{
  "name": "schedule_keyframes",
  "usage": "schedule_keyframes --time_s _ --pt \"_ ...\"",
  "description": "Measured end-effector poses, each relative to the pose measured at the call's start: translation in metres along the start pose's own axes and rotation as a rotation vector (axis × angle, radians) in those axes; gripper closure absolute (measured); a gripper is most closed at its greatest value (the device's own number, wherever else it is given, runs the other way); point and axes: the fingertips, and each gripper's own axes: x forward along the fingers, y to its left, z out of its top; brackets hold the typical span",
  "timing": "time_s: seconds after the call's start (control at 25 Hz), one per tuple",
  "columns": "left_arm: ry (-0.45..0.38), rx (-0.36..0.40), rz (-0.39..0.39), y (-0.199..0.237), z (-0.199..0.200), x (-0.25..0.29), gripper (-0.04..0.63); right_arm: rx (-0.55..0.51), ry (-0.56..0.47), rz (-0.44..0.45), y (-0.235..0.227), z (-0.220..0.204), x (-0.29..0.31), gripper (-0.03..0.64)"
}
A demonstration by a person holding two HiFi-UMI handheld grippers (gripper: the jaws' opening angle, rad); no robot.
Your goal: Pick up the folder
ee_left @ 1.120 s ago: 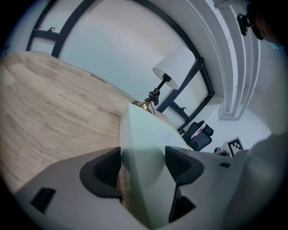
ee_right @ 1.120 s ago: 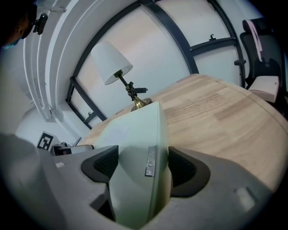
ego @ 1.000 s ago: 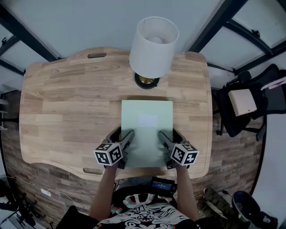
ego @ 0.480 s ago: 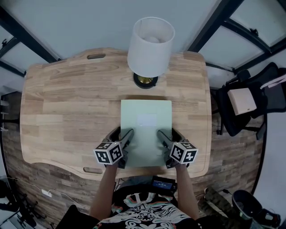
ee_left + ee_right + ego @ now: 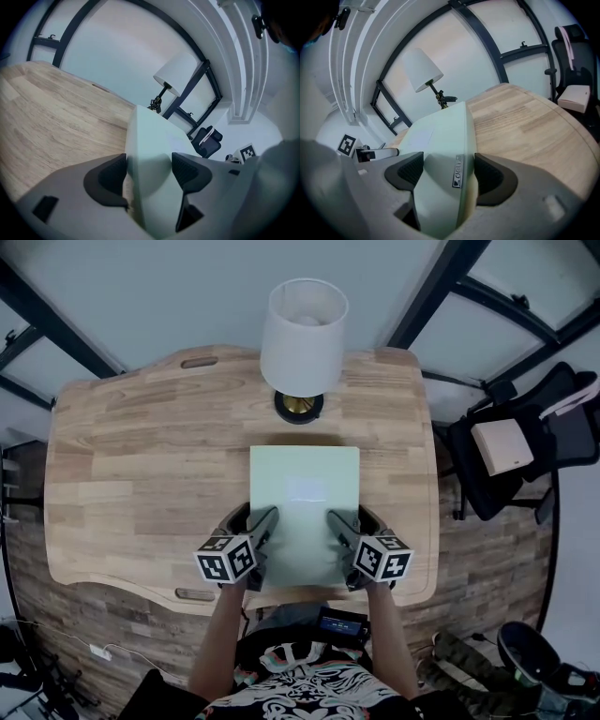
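Folder (image 5: 305,507), pale green, lies at the near side of the wooden desk (image 5: 141,474), with the lamp (image 5: 302,329) just beyond its far edge. The left gripper (image 5: 253,523) pinches the folder's left edge close to the near corner. The right gripper (image 5: 352,523) pinches the right edge likewise, jaws pressed onto the cover. The grasp looks made. Whether the folder has left the wood I cannot tell, so the lift itself seems to remain.

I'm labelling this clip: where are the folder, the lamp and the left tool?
folder (image 5: 305,465), head view, bare pale-green top cover.
lamp (image 5: 302,329), head view, white shade.
left tool (image 5: 149,172), left gripper view, midway between its fingertips, clamped on the folder's edge.
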Motion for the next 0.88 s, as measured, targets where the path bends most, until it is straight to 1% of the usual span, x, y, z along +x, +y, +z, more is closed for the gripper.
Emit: schedule_keyframes --time_s 0.32,0.44,0.56,0.68,0.88 --pt "-0.074 0.051 -0.007 -0.021 0.024 -0.019 0.307 -0.028 -0.059 -0.008 0.017 0.014 -0.021 0.287" --pt "-0.102 0.068 -0.011 -0.030 0.032 -0.027 0.307 -0.062 -0.087 -0.021 0.025 0.023 -0.030 0.287" --pt "-0.126 0.069 -0.017 -0.035 0.036 -0.036 0.307 -0.103 -0.114 -0.031 0.034 0.031 -0.039 0.287" --pt "-0.151 0.072 -0.024 -0.041 0.041 -0.045 0.307 -0.121 -0.139 -0.026 0.041 0.038 -0.047 0.287" --pt "-0.200 0.109 -0.026 -0.054 0.055 -0.060 0.307 -0.147 -0.188 -0.038 0.056 0.051 -0.060 0.287"
